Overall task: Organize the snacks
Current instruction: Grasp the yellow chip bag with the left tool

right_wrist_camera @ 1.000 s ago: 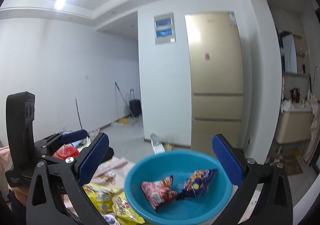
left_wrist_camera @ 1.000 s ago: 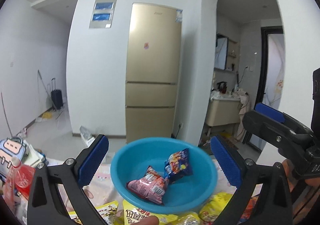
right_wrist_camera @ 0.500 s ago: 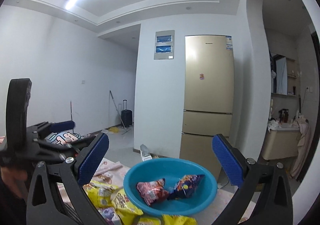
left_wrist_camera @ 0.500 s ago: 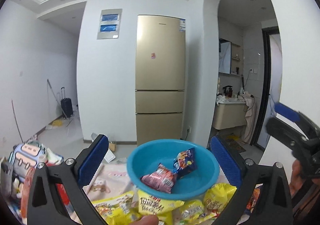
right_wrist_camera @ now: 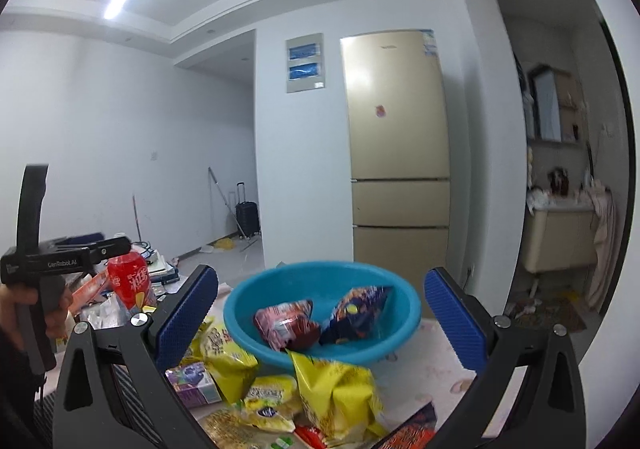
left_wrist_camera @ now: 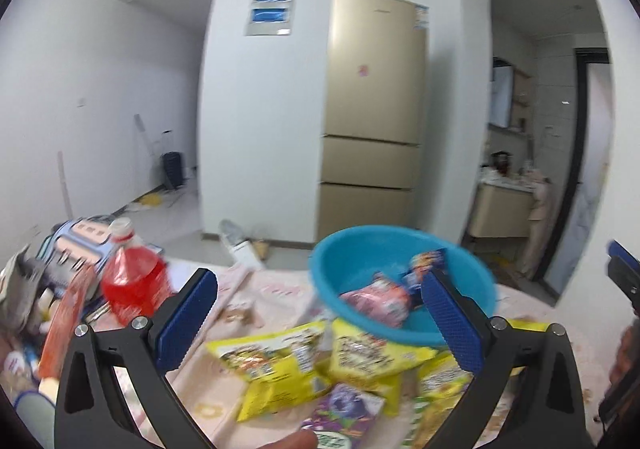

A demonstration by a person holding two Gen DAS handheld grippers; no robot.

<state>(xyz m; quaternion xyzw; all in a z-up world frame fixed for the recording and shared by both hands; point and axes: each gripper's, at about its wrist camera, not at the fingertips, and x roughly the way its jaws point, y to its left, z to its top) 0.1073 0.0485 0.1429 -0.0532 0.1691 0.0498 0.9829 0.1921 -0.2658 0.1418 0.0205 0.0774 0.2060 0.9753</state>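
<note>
A blue plastic bowl (left_wrist_camera: pixel 472 281) (right_wrist_camera: pixel 248 301) stands on the table and holds a pink snack pack (left_wrist_camera: pixel 378 299) (right_wrist_camera: pixel 286 323) and a dark blue snack pack (left_wrist_camera: pixel 424 263) (right_wrist_camera: pixel 356 313). Several yellow snack bags (left_wrist_camera: pixel 276 365) (right_wrist_camera: pixel 336 393) and a purple pack (left_wrist_camera: pixel 348 407) (right_wrist_camera: pixel 192 379) lie on the table in front of the bowl. My left gripper (left_wrist_camera: pixel 320 325) is open and empty above the yellow bags. My right gripper (right_wrist_camera: pixel 320 325) is open and empty in front of the bowl. The left gripper's body also shows in the right wrist view (right_wrist_camera: pixel 44 261).
A red drink bottle (left_wrist_camera: pixel 132 281) (right_wrist_camera: pixel 128 281) and a clutter of boxes stand at the table's left. A red-orange pack (right_wrist_camera: pixel 404 429) lies near the front. A gold fridge (left_wrist_camera: pixel 372 113) stands behind by the white wall.
Both grippers have pulled back and tilted down, so more of the table and the snack bags shows. The left view has swung left; the bowl now sits to its right.
</note>
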